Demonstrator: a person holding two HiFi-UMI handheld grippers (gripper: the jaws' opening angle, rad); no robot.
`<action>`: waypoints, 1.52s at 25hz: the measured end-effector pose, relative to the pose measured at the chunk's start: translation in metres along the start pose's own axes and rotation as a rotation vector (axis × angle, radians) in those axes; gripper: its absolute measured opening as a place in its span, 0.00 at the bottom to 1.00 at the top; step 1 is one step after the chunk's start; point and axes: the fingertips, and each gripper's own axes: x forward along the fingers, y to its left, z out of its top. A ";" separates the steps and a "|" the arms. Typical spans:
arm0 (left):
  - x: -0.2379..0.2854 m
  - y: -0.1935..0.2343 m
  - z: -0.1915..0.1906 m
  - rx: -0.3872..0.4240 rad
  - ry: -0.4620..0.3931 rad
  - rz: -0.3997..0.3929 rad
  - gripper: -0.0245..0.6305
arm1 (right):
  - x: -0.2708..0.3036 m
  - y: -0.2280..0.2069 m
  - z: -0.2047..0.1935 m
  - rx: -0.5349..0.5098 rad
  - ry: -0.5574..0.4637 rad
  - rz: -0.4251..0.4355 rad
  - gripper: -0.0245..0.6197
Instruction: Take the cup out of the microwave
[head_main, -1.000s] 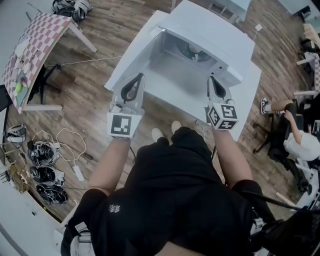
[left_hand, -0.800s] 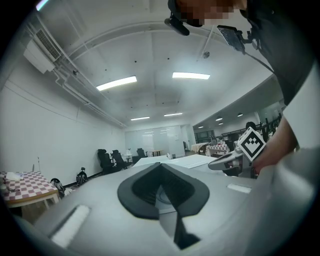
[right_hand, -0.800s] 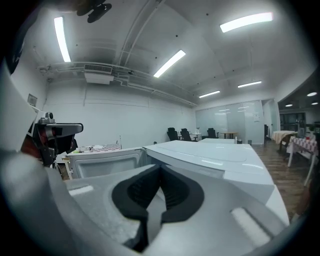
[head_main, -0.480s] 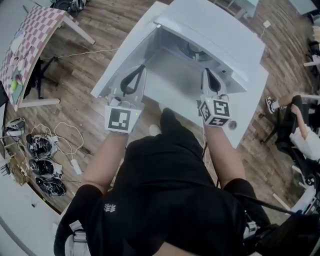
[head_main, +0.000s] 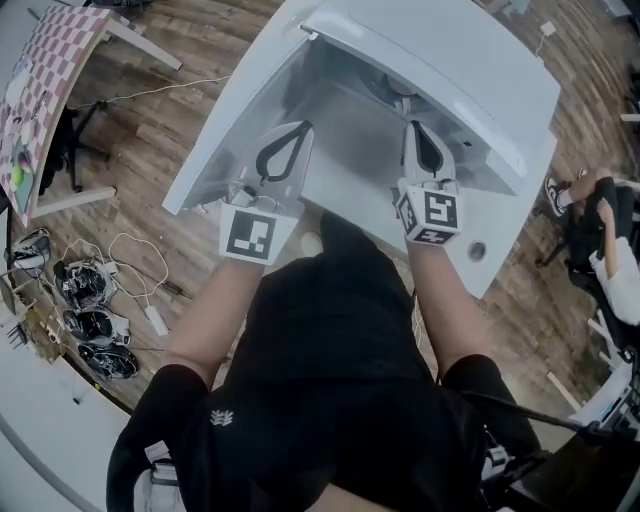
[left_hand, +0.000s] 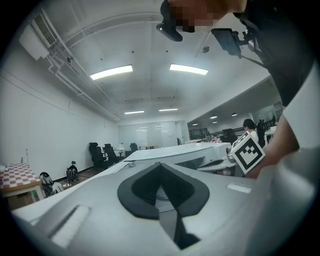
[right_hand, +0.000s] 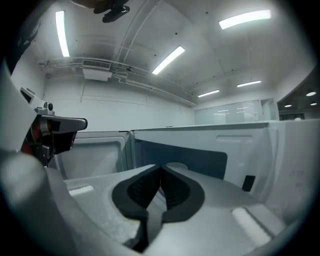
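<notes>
We see the cup (right_hand: 176, 166) only as a pale, rounded shape deep inside the microwave (head_main: 450, 70), against its dark back wall. In the head view it is a grey round form (head_main: 397, 90) half hidden under the microwave's top.

Our right gripper (head_main: 415, 125) points into the cavity, its jaws pressed together on nothing, and its tips cover the cup's lower part in its own view. Our left gripper (head_main: 300, 128), also closed and empty, lies over the open door (head_main: 215, 150). A checked table (head_main: 40, 90) and cables (head_main: 90, 300) sit off to the left.
</notes>
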 end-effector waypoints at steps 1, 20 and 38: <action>0.004 0.001 -0.004 0.002 -0.001 -0.002 0.05 | 0.004 0.000 -0.003 -0.003 0.003 0.001 0.04; 0.058 0.017 -0.048 0.000 0.043 -0.078 0.05 | 0.070 -0.020 -0.042 -0.011 0.085 -0.037 0.40; 0.088 0.013 -0.066 -0.012 0.067 -0.103 0.05 | 0.104 -0.033 -0.056 0.028 0.090 -0.046 0.58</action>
